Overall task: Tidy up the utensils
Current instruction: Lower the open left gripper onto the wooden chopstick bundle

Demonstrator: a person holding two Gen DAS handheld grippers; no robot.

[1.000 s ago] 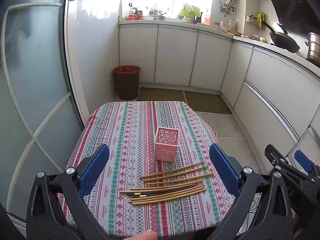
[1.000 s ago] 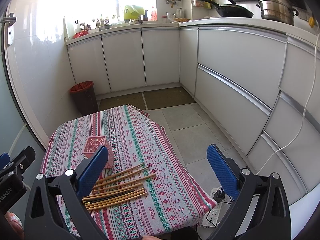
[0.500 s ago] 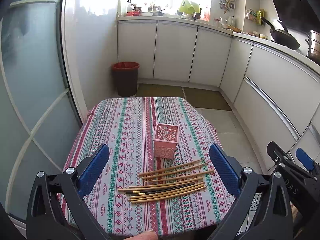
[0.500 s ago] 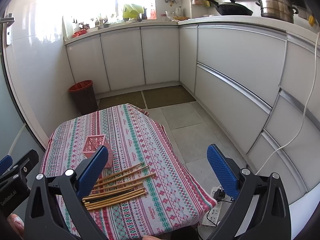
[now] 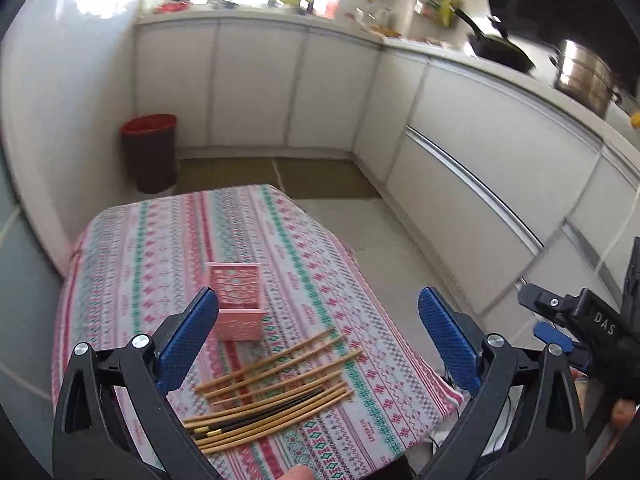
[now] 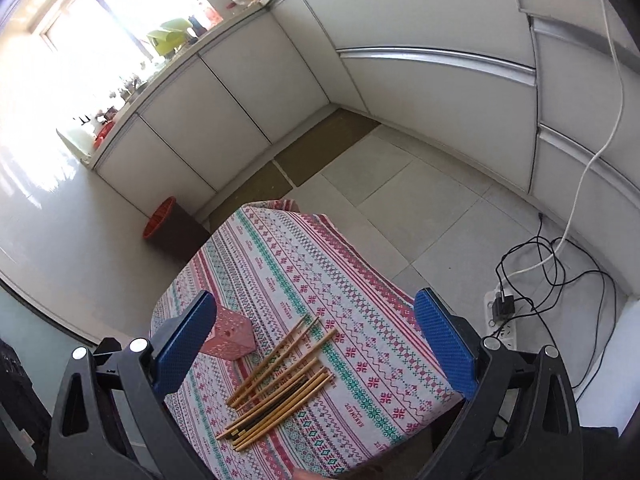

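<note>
Jaws on both grippers stand wide apart and hold nothing. The left gripper and the right gripper hang up in the air over the near side of the bench, not touching anything. Each one has blue bumpy pads on black plastic arms. Below them lie the chopsticks, a loose bunch of long thin sticks, side by side on the cloth. Most look like pale yellow wood, and one or two are dark. Just behind them stands the pink holder, a small square box with little holes cut in its sides and an open top. The bench wears a cloth with red, green and white stripes. I think the job is only starting, since no stick is in the holder yet. Next, one gripper should go down, pinch one thin stick near its middle, tip it up and drop it into the holder. The sticks are skinny and smooth, so they could slip or roll.
</note>
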